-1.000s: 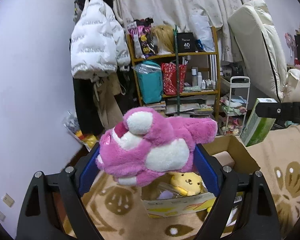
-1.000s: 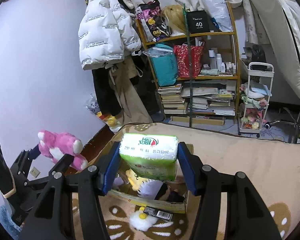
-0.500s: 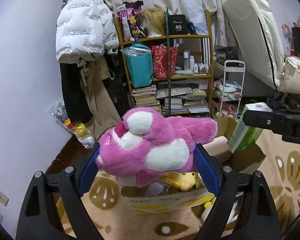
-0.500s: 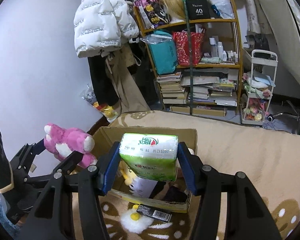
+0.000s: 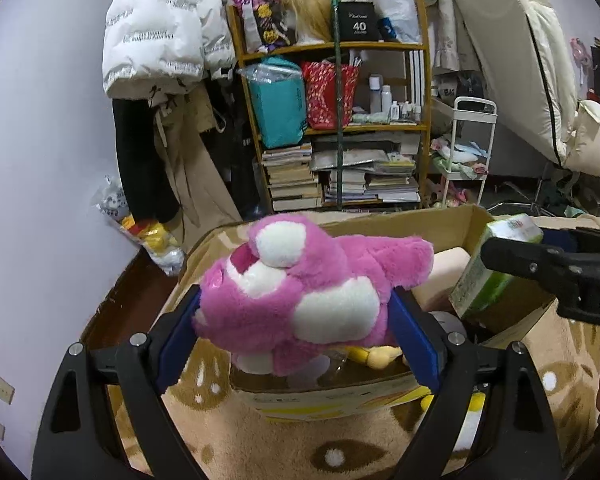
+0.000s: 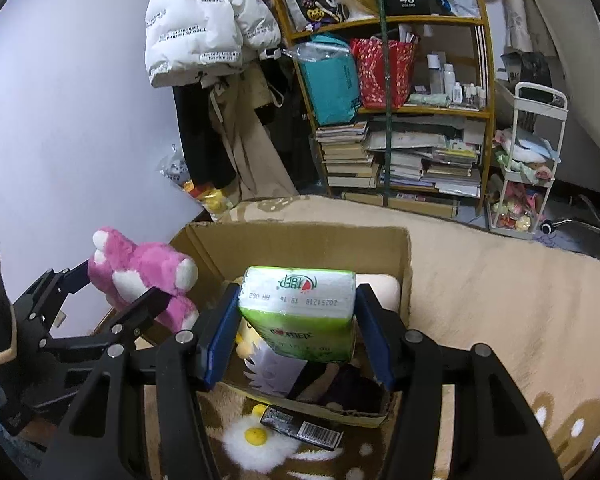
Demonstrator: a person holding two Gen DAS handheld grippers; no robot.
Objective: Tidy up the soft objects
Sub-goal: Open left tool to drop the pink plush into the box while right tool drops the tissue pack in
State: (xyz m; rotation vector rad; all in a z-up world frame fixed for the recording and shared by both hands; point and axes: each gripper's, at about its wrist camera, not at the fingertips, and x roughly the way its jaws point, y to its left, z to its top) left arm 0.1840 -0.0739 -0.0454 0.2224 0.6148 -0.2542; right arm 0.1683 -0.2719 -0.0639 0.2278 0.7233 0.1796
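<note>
the left gripper [image 5: 296,320] pinches a pink and white plush toy [image 5: 300,284] between its blue pads, holding it in the air above the near edge of an open cardboard box [image 5: 400,220]. the right gripper [image 6: 296,332] clamps a green and white tissue pack [image 6: 300,312] by its 2 sides, also above the box opening. the box sits on a beige rug with brown flower shapes [image 6: 500,288]. inside it lie a yellow plush toy [image 5: 376,356] and a pale cushion [image 6: 380,284]. a cluttered wooden shelf [image 5: 340,120] stands behind.
</note>
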